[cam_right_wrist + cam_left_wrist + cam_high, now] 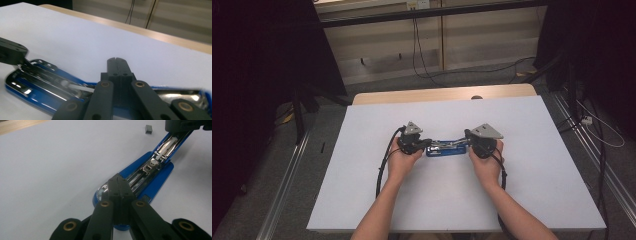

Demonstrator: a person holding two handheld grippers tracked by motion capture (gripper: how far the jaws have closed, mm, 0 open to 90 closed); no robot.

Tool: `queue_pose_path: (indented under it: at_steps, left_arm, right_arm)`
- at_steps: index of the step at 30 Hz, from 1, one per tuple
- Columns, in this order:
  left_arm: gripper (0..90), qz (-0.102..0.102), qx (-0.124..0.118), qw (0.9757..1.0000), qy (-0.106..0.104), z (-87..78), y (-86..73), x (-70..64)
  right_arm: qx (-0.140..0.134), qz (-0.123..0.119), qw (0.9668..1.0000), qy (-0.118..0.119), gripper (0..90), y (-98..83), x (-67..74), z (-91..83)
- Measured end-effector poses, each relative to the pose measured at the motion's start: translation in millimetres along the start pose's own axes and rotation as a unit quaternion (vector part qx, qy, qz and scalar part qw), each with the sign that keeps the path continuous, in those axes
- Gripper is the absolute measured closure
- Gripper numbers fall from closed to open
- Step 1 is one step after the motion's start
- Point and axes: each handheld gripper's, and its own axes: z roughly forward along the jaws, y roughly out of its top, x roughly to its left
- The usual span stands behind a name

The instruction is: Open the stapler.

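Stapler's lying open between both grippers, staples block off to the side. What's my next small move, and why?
Probably send the right gripper to the small grey staple block. The blue stapler lies open with its metal channel exposed, both grippers' jaws are shut and hold nothing, and the left gripper rests at the stapler's end, seemingly steadying it.

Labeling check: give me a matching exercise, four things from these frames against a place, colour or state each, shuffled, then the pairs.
Things:
1. stapler
2. left gripper
3. staple block
4. table edge

Descriptions:
A. bare light wood beyond the white sheet
B. blue, top swung open, metal channel showing
C. small, grey, lying alone on the white sheet
D. black jaws together, tips over the stapler's channel

Pairs: 1-B, 2-D, 3-C, 4-A
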Motion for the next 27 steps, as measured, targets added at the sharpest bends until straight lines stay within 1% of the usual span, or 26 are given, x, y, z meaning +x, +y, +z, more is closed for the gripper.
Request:
queue_pose_path:
  at_steps: [1,3,4,6,7,8,9,11,12,13,14,15,17,18,19,20,21,22,23,24,25,26,27]
  left_arm:
    - [90.0,0.000,0.001,1.0000,0.000,0.0,0.1,0.1]
    - [90.0,-0.001,0.000,1.0000,0.000,0.0,0.2,-0.1]
    - [90.0,-0.002,0.000,1.0000,0.001,0.0,0.1,-0.2]
    - [90.0,0.000,-0.001,1.0000,0.002,0.0,-0.1,-0.8]
    - [90.0,-0.003,-0.001,1.0000,0.002,0.0,-0.2,-1.6]
    - [90.0,0.002,0.001,1.0000,0.006,-0.3,0.0,-1.8]
    - [90.0,0.004,0.000,1.0000,0.006,-0.2,0.0,-1.9]
    - [90.0,0.006,-0.001,1.0000,0.005,-0.3,-0.4,-1.9]
    - [90.0,0.005,-0.003,1.0000,0.005,-0.4,-0.4,-2.0]
    - [90.0,0.003,-0.014,0.9999,0.001,-0.8,-0.2,-1.8]
    - [90.0,-0.004,-0.025,0.9997,-0.004,-2.1,0.5,-1.8]
    - [90.0,-0.006,-0.026,0.9996,-0.006,-3.1,2.1,-2.3]
    - [89.5,0.001,-0.027,0.9996,-0.004,-3.7,3.4,-4.2]
    - [86.7,-0.013,-0.032,0.9994,-0.010,-3.1,3.8,-6.2]
    - [83.5,-0.012,-0.037,0.9992,-0.008,-3.3,4.9,-6.2]
    - [81.3,-0.017,-0.044,0.9989,-0.008,-4.2,5.9,-6.8]
    - [80.4,-0.024,-0.052,0.9983,-0.014,-5.1,6.8,-6.9]
    - [78.2,-0.029,-0.056,0.9978,-0.020,-6.8,8.0,-6.8]
    - [75.0,-0.030,-0.057,0.9978,-0.020,-7.8,8.6,-6.7]
    - [73.9,-0.030,-0.058,0.9977,-0.020,-9.4,9.2,-6.0]
    - [72.9,-0.036,-0.061,0.9973,-0.020,-10.9,9.3,-5.4]
    - [70.8,-0.036,-0.065,0.9971,-0.017,-12.2,9.6,-4.1]
    - [68.6,-0.039,-0.068,0.9968,-0.016,-13.4,9.8,-3.7]
  right_arm:
    - [0.009,0.006,0.9999,-0.002,90.0,-4.6,-5.3,0.3]
    - [0.013,0.015,0.9998,0.003,90.0,-10.7,-11.2,0.4]
    - [0.014,0.010,0.9999,0.001,90.0,-9.9,-13.2,-1.0]
    - [0.020,-0.002,0.9998,0.006,90.0,-8.2,-15.4,-1.3]
    - [0.022,-0.006,0.9997,0.012,90.0,-8.0,-16.9,-1.2]
    - [0.022,-0.006,0.9997,0.013,90.0,-7.9,-18.0,-1.1]
    - [0.024,-0.003,0.9996,0.013,90.0,-7.5,-19.6,-1.6]
    - [0.024,0.001,0.9995,0.022,90.0,-7.6,-22.6,-1.9]
    - [0.023,0.002,0.9995,0.023,90.0,-7.6,-23.8,-2.8]
    - [0.020,0.006,0.9992,0.034,90.0,-7.7,-24.7,-3.7]
    - [0.023,0.007,0.9991,0.036,90.0,-8.3,-24.7,-4.9]
    - [0.021,0.004,0.9991,0.036,90.0,-9.1,-24.4,-5.9]
    - [0.018,0.000,0.9991,0.040,90.0,-9.1,-24.2,-8.3]
    - [0.016,-0.006,0.9991,0.040,90.0,-8.1,-24.5,-9.8]
    - [0.014,-0.009,0.9990,0.043,90.0,-6.4,-25.1,-11.4]
    - [0.010,-0.010,0.9988,0.046,89.2,-4.4,-26.0,-12.9]
    - [0.008,-0.014,0.9990,0.043,85.9,-1.9,-27.1,-15.0]
    - [0.004,-0.017,0.9990,0.041,84.5,0.9,-28.2,-17.1]
    - [0.002,-0.018,0.9989,0.043,83.4,4.4,-30.0,-20.1]
    - [0.000,-0.020,0.9989,0.041,82.5,6.3,-31.4,-21.9]
    - [-0.003,-0.021,0.9990,0.039,81.4,8.6,-33.6,-24.3]
    - [-0.004,-0.023,0.9990,0.037,79.9,10.9,-36.3,-26.4]
    - [-0.007,-0.023,0.9992,0.031,78.0,12.8,-39.3,-28.5]
